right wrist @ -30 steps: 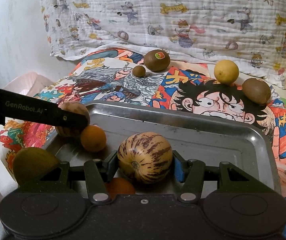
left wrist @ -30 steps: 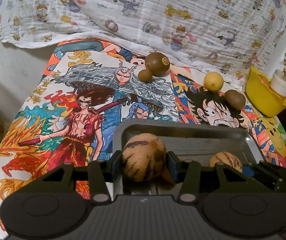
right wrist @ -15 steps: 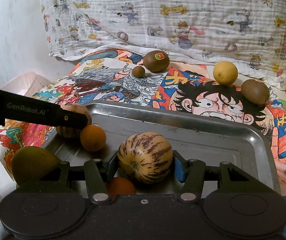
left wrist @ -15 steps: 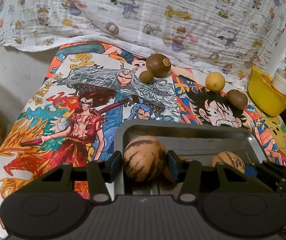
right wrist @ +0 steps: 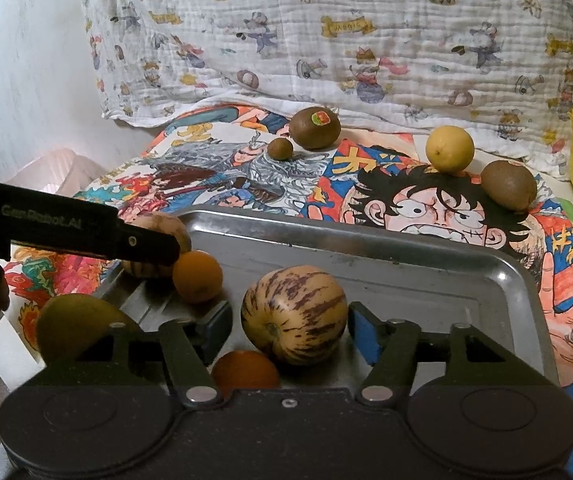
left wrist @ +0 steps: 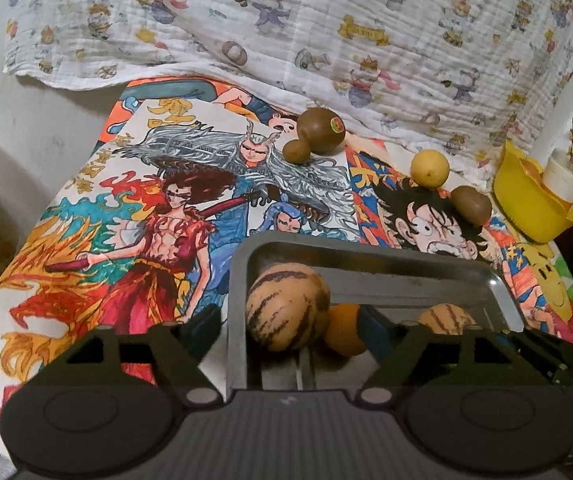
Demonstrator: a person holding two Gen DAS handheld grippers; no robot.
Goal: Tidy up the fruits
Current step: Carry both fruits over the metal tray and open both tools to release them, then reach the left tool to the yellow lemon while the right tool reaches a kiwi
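1. Left wrist view: your left hand-held gripper (left wrist: 288, 328) has just been opening and now stands wide. A striped melon (left wrist: 287, 306) sits between the jaws in the tray (left wrist: 370, 258), with clear gaps on both sides, so nothing is gripped.
2. Right wrist view: your right hand-held gripper (right wrist: 289, 330) has likewise just been opening. A second striped melon (right wrist: 293, 314) lies between its blue pads (right wrist: 362, 334), and daylight shows on either side. It rests on the tray floor, released.
3. Also in the tray: an orange (right wrist: 197, 276) touching the left melon, another orange (right wrist: 244, 372) close under the right gripper, and a green fruit (right wrist: 72, 326) at the tray's near left corner; whether that one is inside the rim I cannot tell.
4. Fruits outside the tray, all beyond its far rim on the printed cloth (right wrist: 366, 160): a big kiwi (right wrist: 314, 127) with a sticker, a small kiwi (right wrist: 280, 148) just beside it, a lemon (right wrist: 449, 148) and a plain kiwi (right wrist: 508, 185) near it.
5. What the next move likely turns on: the lemon and plain kiwi lie ahead and to the right of the tray, nearer your right hand; the kiwi pair lies ahead toward the tray's left side, nearer your left.
6. The plain kiwi's long axis runs roughly crosswise; close across its short side.
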